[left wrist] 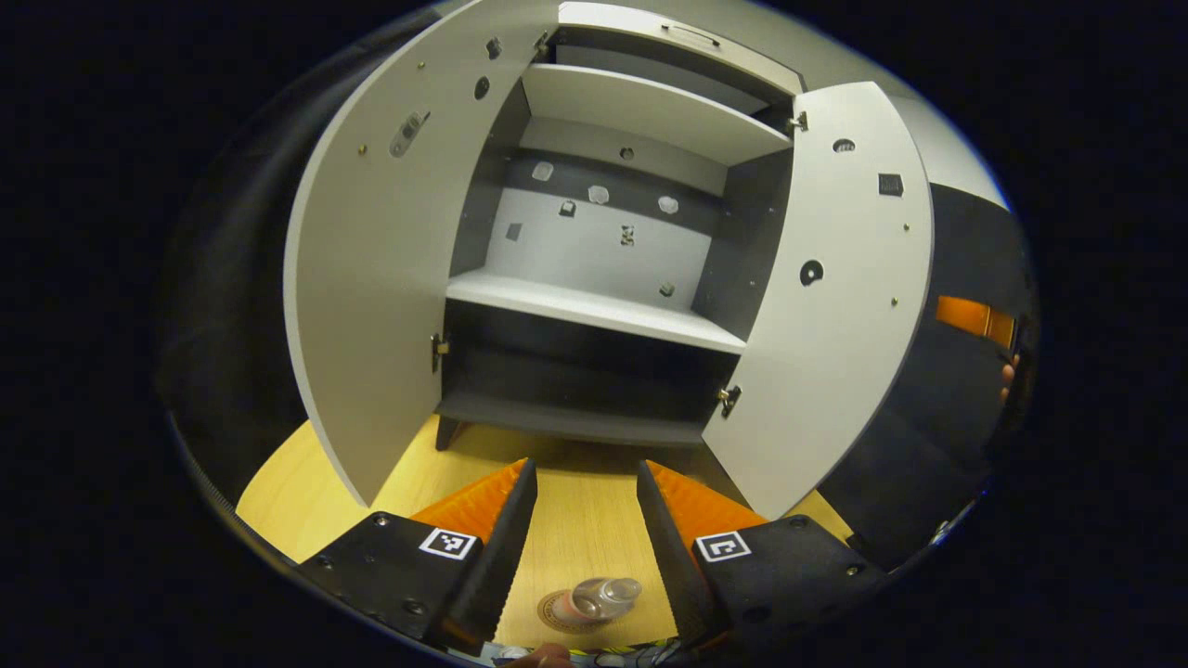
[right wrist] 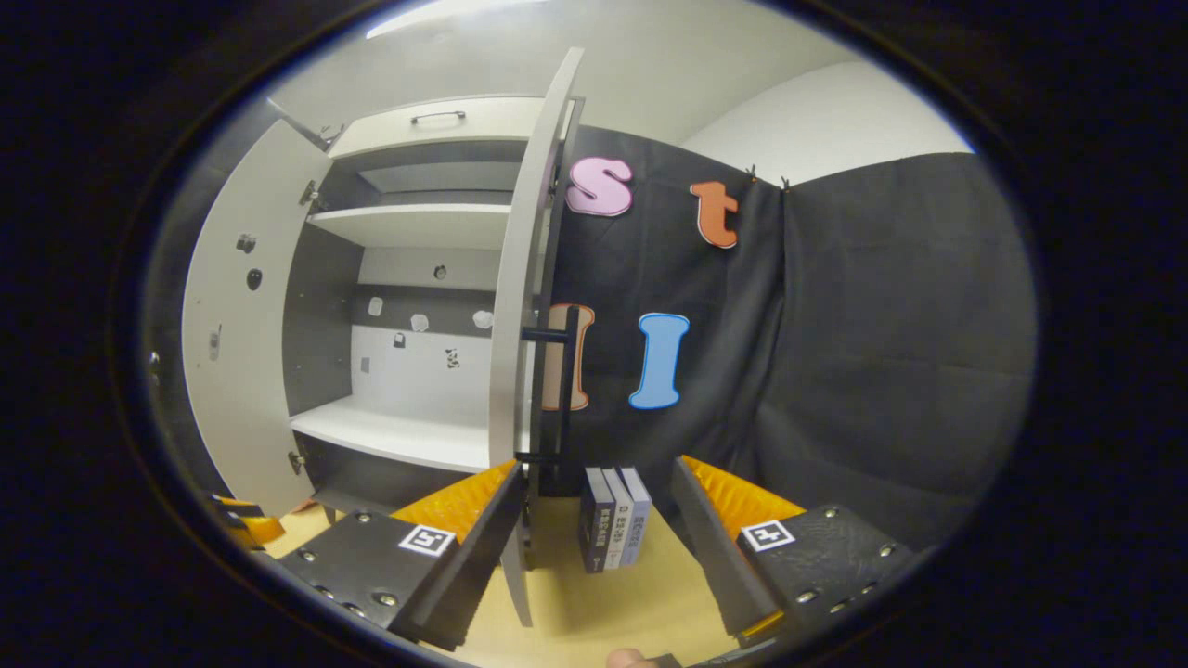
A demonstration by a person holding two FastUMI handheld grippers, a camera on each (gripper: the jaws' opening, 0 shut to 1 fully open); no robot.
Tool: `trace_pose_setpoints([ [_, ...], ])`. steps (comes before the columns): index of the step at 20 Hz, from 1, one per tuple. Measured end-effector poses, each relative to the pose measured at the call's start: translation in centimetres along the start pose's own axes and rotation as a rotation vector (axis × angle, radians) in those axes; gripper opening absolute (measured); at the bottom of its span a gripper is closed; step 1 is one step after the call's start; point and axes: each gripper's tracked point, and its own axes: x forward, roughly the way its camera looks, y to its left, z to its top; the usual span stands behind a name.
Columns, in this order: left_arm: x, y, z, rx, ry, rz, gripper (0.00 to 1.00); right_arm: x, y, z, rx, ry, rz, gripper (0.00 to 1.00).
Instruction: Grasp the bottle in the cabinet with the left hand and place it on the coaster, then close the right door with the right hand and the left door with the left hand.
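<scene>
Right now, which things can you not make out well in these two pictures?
- Bottle and coaster, left gripper view: low between the left claw fingers, cut off by the edge.
- Lowest cabinet compartment, left gripper view: too dark to see inside.
- Right door front, right gripper view: edge-on, its face turned away.
- Books: titles too small.

Left gripper view: cabinet [left wrist: 594,278] at 12 o'clock on the counter [left wrist: 575,529], left door [left wrist: 371,278] at 10, right door [left wrist: 835,297] at 2. Bottle [left wrist: 605,594] on coaster [left wrist: 557,614] at 6, before the cabinet. Right gripper view: books [right wrist: 613,529] at 6, behind the right door's edge.
</scene>
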Motion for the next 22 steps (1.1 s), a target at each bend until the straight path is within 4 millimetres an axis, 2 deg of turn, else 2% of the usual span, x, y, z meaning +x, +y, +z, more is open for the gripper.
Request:
trace_pose_setpoints([
  [3,-1.0,1.2,4.1,0.016,-0.072,0.052,0.72,-0.1,0.0,0.2,0.003,-0.005,-0.001,0.96],
  [5,-1.7,1.9,6.5,0.026,-0.116,0.082,0.78,0.0,-0.1,0.2,0.003,-0.006,-0.003,0.96],
  [8,-2.6,3.5,10.0,0.030,-0.182,0.159,0.78,-0.1,-0.2,0.1,0.002,-0.007,-0.010,0.94],
  [10,-3.8,4.4,12.1,0.043,-0.229,0.208,0.78,0.1,-0.8,0.3,-0.006,-0.012,-0.029,0.96],
  [11,-4.3,4.8,12.8,0.054,-0.251,0.232,0.84,0.3,-1.2,0.4,-0.009,-0.018,-0.043,0.96],
  [13,-5.5,5.6,13.5,0.082,-0.271,0.256,0.99,1.0,-1.2,0.7,-0.010,-0.027,-0.052,0.94],
  [15,-6.4,6.6,13.5,0.110,-0.266,0.285,0.97,1.8,-0.7,0.7,-0.009,-0.023,-0.039,0.94],
  [16,-6.9,7.2,13.3,0.124,-0.260,0.305,0.93,2.1,-0.5,0.7,-0.007,-0.023,-0.033,0.99],
  [18,-7.5,8.2,13.2,0.141,-0.253,0.339,0.97,2.5,-0.1,0.9,-0.003,-0.026,-0.027,0.94],
  [19,-7.5,8.4,13.1,0.142,-0.250,0.349,0.97,2.7,-0.3,0.9,-0.004,-0.028,-0.027,0.99],
  [22,-7.1,8.3,13.1,0.116,-0.243,0.347,0.97,3.0,0.6,0.9,0.003,-0.028,0.016,0.93],
])
